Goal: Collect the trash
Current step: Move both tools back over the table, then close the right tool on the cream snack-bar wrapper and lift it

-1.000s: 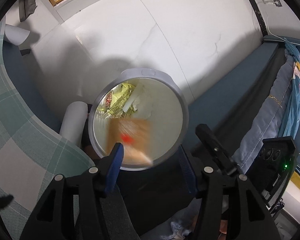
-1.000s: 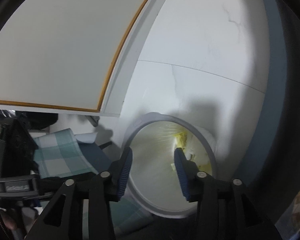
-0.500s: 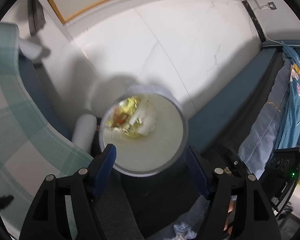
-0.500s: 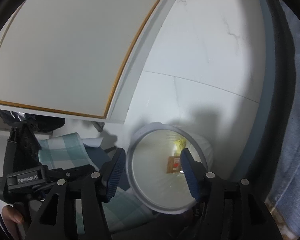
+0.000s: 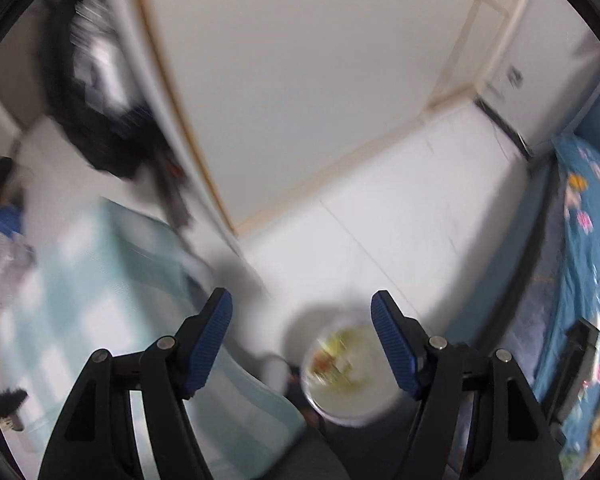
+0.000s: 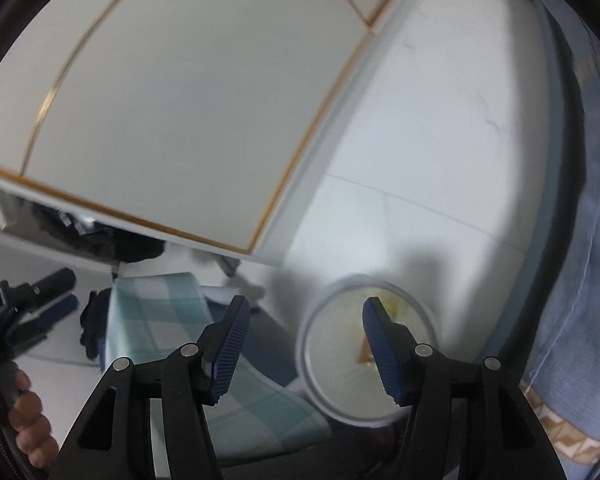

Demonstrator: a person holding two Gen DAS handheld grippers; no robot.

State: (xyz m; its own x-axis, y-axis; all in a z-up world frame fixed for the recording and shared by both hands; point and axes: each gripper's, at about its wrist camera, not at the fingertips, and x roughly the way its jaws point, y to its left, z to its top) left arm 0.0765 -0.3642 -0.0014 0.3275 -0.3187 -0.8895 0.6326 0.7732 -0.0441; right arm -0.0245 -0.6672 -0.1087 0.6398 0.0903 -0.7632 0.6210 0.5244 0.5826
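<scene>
Both grippers, left and right, jaws spread, empty. Bin below right jaws; wrappers inside look light, crinkly: pinch edges.

White tiled floor carries a round white bin, which stands near the bed on the right. Blurred yellow and brown scraps lie inside the bin. A pale green checked cloth lies left of it.
</scene>
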